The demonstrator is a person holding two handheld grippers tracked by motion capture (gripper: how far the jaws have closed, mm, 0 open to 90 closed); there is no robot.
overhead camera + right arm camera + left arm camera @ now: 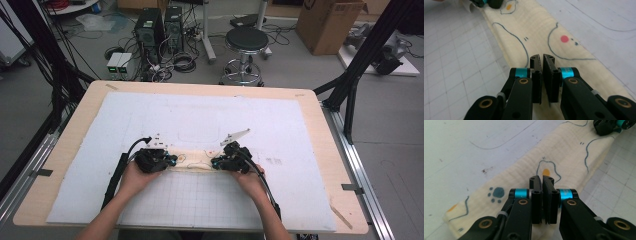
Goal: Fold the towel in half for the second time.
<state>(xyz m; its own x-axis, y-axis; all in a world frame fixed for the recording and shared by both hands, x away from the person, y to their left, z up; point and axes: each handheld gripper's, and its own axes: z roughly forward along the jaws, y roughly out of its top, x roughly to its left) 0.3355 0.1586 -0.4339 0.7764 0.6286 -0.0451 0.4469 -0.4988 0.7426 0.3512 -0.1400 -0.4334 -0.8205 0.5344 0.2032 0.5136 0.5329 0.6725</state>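
Cloth (194,163), folded into a long narrow strip, lies on the white mat (210,125) between the two grippers, at the top edge of the mat's printed grid. From the high view it is little more than a pale cream band; the gripper views bring out its crinkled, gauzy weave and its print of thin blue outlines, orange blobs, a blue paw mark (496,193) near the left end and a red dot (564,38) toward the right end.

Over the cloth's left end sits the left gripper (152,160), its black jaws pressed nearly together with only a sliver between them; whether any fabric is pinched there I cannot tell. Over the cloth's right end, the right gripper (231,161) has its jaws likewise narrow, a thin gap showing, and a grip on the fabric cannot be made out either.

Beyond the cloth, the mat carries faint drawn curves. Past the table's (320,130) far edge stand a stool (246,45), computer towers (160,27), tangled cables and a cardboard box (327,22).
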